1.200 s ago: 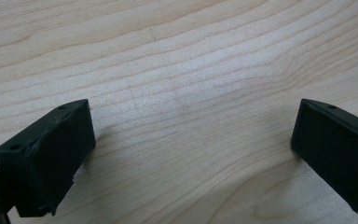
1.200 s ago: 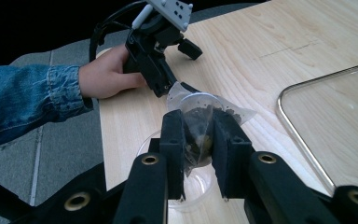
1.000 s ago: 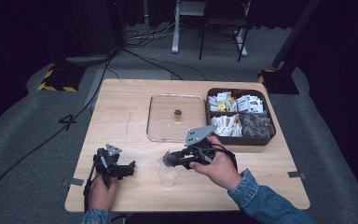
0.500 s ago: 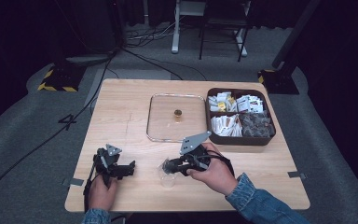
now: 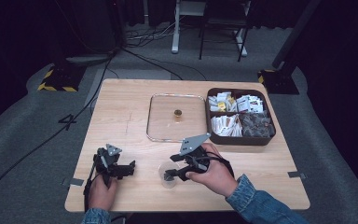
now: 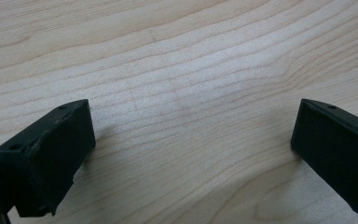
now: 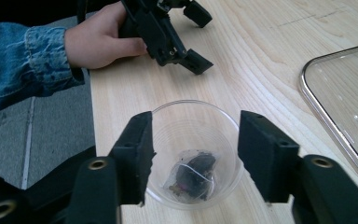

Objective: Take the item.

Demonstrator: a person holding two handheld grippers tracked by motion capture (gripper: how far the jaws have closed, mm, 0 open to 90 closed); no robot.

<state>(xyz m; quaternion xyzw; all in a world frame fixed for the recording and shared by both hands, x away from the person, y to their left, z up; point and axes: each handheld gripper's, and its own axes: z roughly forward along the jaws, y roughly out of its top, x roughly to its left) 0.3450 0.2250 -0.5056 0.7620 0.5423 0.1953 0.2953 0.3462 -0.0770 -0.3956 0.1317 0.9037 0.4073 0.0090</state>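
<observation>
Your right tongs (image 7: 193, 140) have just opened, dropping the tea bag (image 7: 192, 176) into the clear cup (image 7: 193, 154) directly beneath; left tongs (image 6: 191, 149) rest released, farther from that cup.

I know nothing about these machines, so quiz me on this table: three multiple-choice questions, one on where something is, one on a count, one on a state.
1. Where is the small packet?
A. in the clear cup
B. on the glass lid
C. in the brown box

2. How many sections has the brown box?
A. two
B. four
C. six

3. How stands the right gripper?
A. shut on the packet
B. open above the cup
C. shut on the lid

Key: 1 A, the packet lies on the cup's bottom. 2 B, dividers split the box into four. 3 B, its jaws have just been opening and stand apart over the cup's rim, nothing between the pads.
</observation>
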